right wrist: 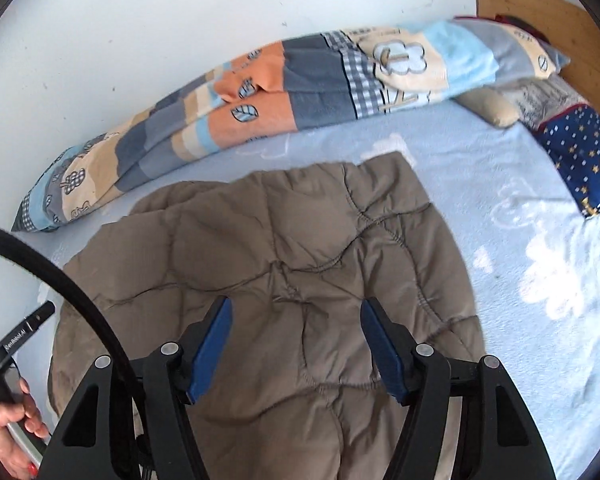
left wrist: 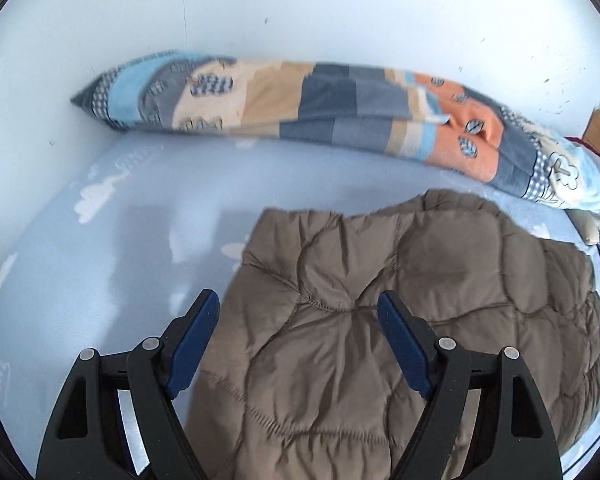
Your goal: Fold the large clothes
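Nothing here really counts as a container, just a bed with stuff lying on it. The brown quilted jacket (left wrist: 400, 300) is spread flat on the light blue sheet (left wrist: 100, 280), which has white cloud shapes on it, roughly mid-bed, near the long patchwork pillow (left wrist: 300, 108) that runs along the white wall (left wrist: 300, 12). In the right wrist view there's also a navy star-print cushion (right wrist: 584, 156) at the head end, a beige cushion (right wrist: 496, 110) tucked beside it, and a wooden headboard (right wrist: 540, 24) behind both.

Left gripper (left wrist: 298, 312): jaws spread wide, nothing clamped. The jacket's left edge sits below the gap, and the left blue pad is over the bare sheet. Right gripper (right wrist: 296, 316): also standing wide, hovering over the middle of the jacket, no fabric pinched that I can see.

Hard-to-see bits: the near end of the jacket is cut off by the bottom of both views and partly covered by the black gripper frames, so I can't tell which end is collar or hem, or where the sleeves are. The pillow is motion-blurred in the left view. The person's left hand (right wrist: 16, 436) shows only at the bottom-left corner of the right view, with red nails, holding a grip, and a black cable (right wrist: 64, 276) arcs across it.

Writing: there's white lettering on the black handle piece (right wrist: 20, 338) by that hand, but it's too small and skewed to read for sure. The print on the grey cushion by the headboard isn't legible either.
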### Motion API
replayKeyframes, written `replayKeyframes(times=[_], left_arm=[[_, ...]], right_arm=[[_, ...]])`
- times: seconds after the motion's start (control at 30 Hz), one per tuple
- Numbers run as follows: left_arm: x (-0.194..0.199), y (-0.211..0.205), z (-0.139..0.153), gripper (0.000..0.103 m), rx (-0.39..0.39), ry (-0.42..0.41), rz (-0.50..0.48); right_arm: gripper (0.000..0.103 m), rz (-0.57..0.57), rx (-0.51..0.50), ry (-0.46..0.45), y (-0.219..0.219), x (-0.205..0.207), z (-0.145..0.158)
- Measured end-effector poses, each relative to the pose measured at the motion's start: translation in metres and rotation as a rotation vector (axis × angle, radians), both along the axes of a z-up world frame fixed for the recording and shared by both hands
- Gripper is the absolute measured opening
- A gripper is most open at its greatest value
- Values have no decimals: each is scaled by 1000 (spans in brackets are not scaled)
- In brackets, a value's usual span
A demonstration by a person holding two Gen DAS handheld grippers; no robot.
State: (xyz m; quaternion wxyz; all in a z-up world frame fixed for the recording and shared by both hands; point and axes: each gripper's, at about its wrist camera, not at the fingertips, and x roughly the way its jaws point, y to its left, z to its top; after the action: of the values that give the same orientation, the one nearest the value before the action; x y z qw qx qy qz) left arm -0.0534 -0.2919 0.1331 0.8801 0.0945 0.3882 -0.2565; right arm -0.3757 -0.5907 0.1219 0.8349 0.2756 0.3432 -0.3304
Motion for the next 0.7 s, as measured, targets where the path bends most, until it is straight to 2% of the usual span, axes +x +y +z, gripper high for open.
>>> replayKeyframes(times=[0.1,0.23,0.37,0.53,0.7], left_arm=[[-26,17,22,81,1,-67,-19],[-62,40,43,81,42,-172,-36],[-85,57,50,81,60,-203,-54],[-89,58,25,81,124,-206,-74],[-76,51,-9,81,191,-167,-74]], right_arm=[[71,22,8,-16,19,-13,9],[71,75,-23,-1,49,-26,21],[71,120,-49,-14,79,-33,27],[71,152,12,-14,92,-28,16],[71,166,43,70,87,-11,-10]])
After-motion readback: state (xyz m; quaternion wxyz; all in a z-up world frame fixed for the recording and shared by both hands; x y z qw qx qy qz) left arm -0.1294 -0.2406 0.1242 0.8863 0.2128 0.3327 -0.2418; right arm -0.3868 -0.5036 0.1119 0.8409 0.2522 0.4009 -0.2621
